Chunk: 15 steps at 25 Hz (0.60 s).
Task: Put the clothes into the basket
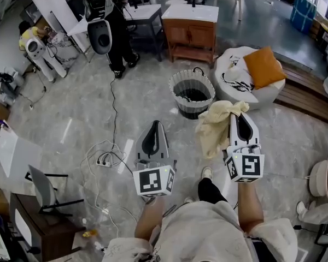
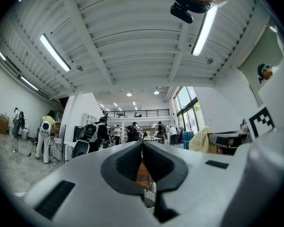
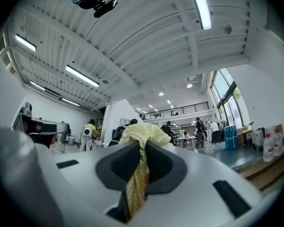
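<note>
A pale yellow cloth (image 1: 216, 125) hangs from my right gripper (image 1: 242, 115), whose jaws are shut on it; in the right gripper view the yellow cloth (image 3: 140, 145) bunches over the jaw tips and trails down between them. The round grey-and-white basket (image 1: 192, 93) stands on the floor ahead, just beyond and left of the hanging cloth. My left gripper (image 1: 154, 125) is held level beside the right one, shut with nothing in it; the left gripper (image 2: 142, 143) shows its jaws meeting at the tips. More clothes lie on a white round seat (image 1: 241, 78).
An orange cushion (image 1: 263, 66) rests on the white seat right of the basket. A wooden cabinet (image 1: 189, 30) stands behind the basket. Cables (image 1: 106, 156) trail across the floor at left. A person in black (image 1: 118, 23) stands far left of the cabinet.
</note>
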Each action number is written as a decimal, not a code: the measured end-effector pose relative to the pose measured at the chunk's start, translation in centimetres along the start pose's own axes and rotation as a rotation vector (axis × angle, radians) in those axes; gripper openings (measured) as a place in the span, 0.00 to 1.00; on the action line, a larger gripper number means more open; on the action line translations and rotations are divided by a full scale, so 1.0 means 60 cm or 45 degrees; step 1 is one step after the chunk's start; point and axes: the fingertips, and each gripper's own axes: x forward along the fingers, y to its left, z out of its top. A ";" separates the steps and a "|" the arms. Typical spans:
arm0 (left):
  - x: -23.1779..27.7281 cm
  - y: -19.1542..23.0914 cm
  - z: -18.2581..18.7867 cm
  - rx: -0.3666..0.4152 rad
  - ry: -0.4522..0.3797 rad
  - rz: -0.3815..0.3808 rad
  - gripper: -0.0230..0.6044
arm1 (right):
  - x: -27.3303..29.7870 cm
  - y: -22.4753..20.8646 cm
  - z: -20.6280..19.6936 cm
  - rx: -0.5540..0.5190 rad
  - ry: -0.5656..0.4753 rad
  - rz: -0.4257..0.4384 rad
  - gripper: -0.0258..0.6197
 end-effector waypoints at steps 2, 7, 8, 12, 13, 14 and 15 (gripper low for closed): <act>0.032 -0.003 0.000 0.003 0.001 -0.001 0.04 | 0.026 -0.017 -0.005 -0.007 0.001 -0.008 0.07; 0.114 -0.008 -0.010 0.006 0.011 -0.002 0.04 | 0.098 -0.053 -0.011 0.009 -0.036 0.023 0.07; 0.129 -0.010 -0.011 0.005 0.012 -0.002 0.04 | 0.111 -0.060 -0.011 0.010 -0.042 0.026 0.07; 0.186 -0.024 -0.016 0.002 0.023 0.003 0.05 | 0.159 -0.096 -0.014 0.012 -0.041 0.027 0.07; 0.201 -0.028 -0.016 0.003 0.024 0.005 0.04 | 0.170 -0.107 -0.016 0.013 -0.037 0.024 0.07; 0.217 -0.033 -0.017 0.004 0.025 0.007 0.04 | 0.182 -0.118 -0.018 0.014 -0.033 0.024 0.07; 0.233 -0.039 -0.017 0.005 0.025 0.007 0.04 | 0.194 -0.129 -0.020 0.017 -0.029 0.029 0.07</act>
